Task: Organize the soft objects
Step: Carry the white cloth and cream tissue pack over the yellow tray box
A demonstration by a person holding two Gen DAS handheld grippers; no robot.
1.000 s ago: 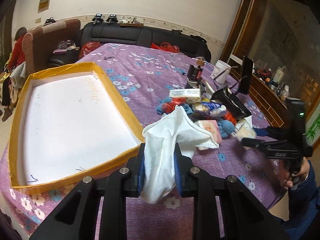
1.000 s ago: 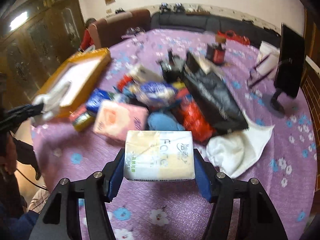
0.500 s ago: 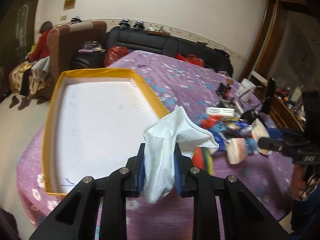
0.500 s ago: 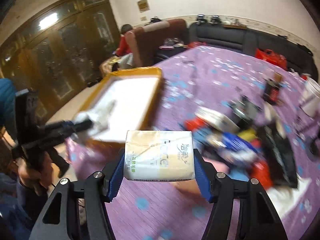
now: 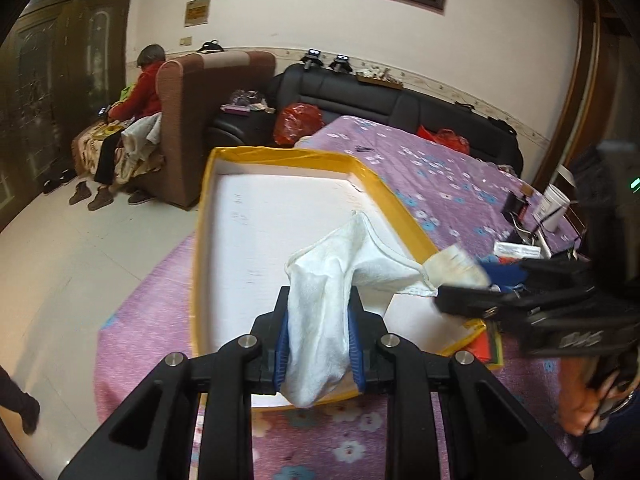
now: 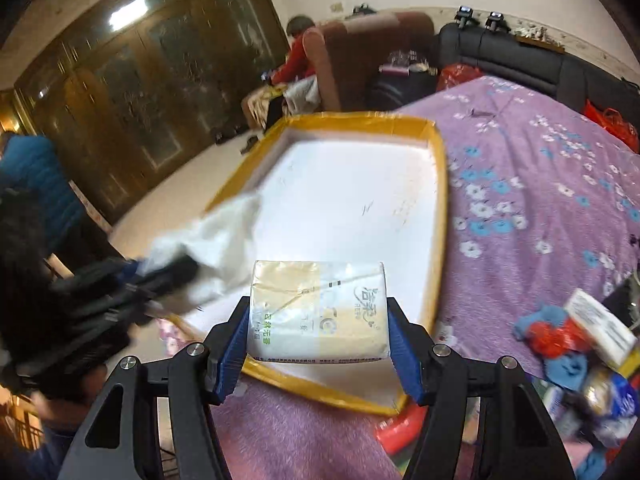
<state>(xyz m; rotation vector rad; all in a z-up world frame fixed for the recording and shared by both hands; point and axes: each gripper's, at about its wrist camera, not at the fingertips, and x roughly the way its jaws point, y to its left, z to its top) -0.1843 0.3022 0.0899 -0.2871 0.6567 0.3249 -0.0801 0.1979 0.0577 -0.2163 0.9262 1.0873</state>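
The left hand-held gripper [image 5: 318, 344] pinches a white towel [image 5: 320, 320] tight, right above the near edge of the yellow-rimmed tray [image 5: 384, 186]. The right hand-held gripper [image 6: 320, 336] squeezes a tissue pack [image 6: 318, 312] with green writing, too small to read, over the same tray's white floor, which looks bare.

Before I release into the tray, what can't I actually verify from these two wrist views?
- Left wrist: tray's near right corner, hidden by the right gripper, blurred.
- Right wrist: left gripper and white cloth smeared by motion; grip unreadable there.
- Right wrist: clutter pile blurred and cut by the edge.
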